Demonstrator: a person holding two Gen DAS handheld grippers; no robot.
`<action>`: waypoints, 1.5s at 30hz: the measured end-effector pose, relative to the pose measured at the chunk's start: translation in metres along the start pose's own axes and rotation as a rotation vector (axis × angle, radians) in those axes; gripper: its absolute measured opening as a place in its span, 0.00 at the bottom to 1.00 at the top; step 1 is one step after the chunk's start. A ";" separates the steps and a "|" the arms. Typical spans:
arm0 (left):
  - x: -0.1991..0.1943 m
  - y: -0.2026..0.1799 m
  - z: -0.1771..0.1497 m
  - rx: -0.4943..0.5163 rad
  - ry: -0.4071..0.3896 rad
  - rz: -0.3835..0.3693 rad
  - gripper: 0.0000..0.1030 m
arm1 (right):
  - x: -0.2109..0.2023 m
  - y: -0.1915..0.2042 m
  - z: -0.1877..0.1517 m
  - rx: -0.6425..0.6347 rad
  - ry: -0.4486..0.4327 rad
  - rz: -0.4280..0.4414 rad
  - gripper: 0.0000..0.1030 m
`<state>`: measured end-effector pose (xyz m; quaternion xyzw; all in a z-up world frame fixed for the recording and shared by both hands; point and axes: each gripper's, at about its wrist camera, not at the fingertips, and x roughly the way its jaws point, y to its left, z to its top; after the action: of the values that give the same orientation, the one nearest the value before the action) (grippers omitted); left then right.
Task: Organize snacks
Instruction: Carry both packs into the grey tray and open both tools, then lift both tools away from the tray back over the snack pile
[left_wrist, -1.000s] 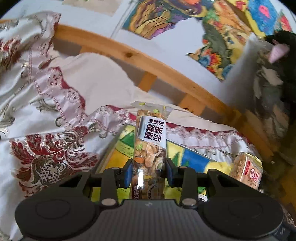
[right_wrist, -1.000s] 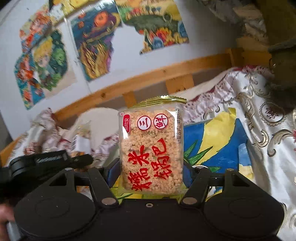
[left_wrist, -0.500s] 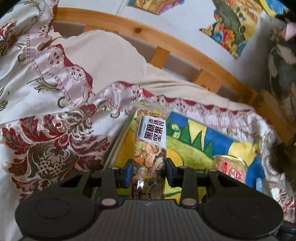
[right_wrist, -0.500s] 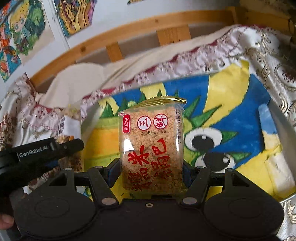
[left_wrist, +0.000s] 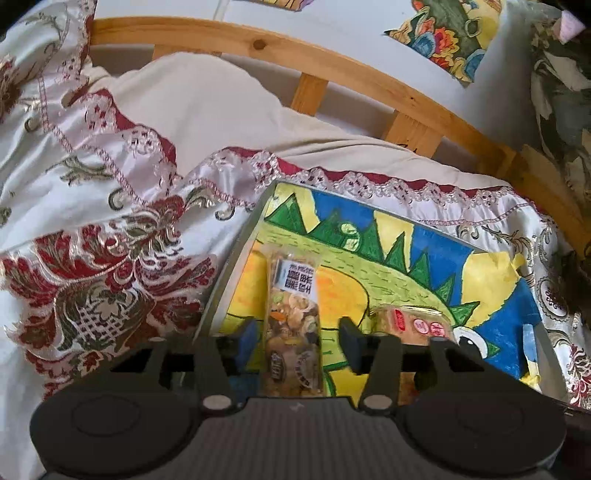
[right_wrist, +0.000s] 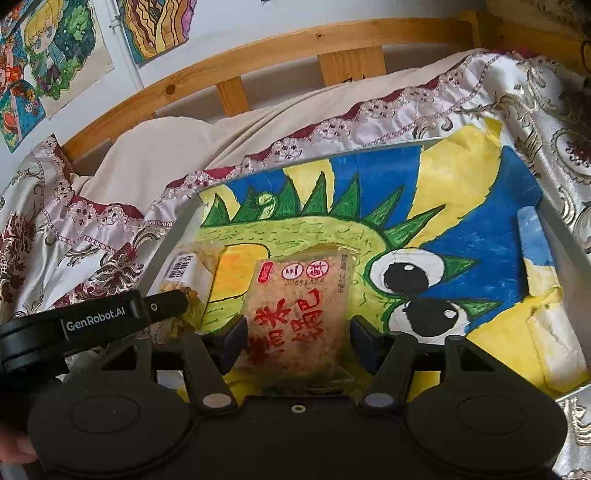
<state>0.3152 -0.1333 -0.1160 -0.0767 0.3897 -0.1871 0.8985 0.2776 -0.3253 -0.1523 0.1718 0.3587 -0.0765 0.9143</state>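
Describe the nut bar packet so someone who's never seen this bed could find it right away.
On the bed lies a shallow tray lined with a painted green, yellow and blue dinosaur picture. Near its left edge is the long clear nut bar packet, between the opening left tool fingers. Unlike the squarer red-lettered rice cracker packet, it is slim with a black-and-white label.

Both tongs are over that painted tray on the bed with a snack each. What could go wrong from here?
The left tongs are opening around the nut bar, which could slide or tip. The rice cracker pack sits loosely in the right tongs and may drop askew. The tray rests on soft bedding, so it might tilt when nudged.
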 end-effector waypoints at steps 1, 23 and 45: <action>-0.004 0.000 0.001 0.004 -0.010 0.001 0.62 | -0.006 0.000 0.000 -0.007 -0.017 -0.004 0.68; -0.181 -0.029 -0.004 0.193 -0.422 0.080 1.00 | -0.196 0.003 -0.027 -0.170 -0.555 -0.011 0.99; -0.299 -0.061 -0.091 0.281 -0.414 0.155 1.00 | -0.292 -0.003 -0.128 -0.187 -0.523 -0.002 0.99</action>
<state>0.0446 -0.0701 0.0395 0.0426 0.1726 -0.1502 0.9725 -0.0173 -0.2762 -0.0415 0.0608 0.1164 -0.0858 0.9876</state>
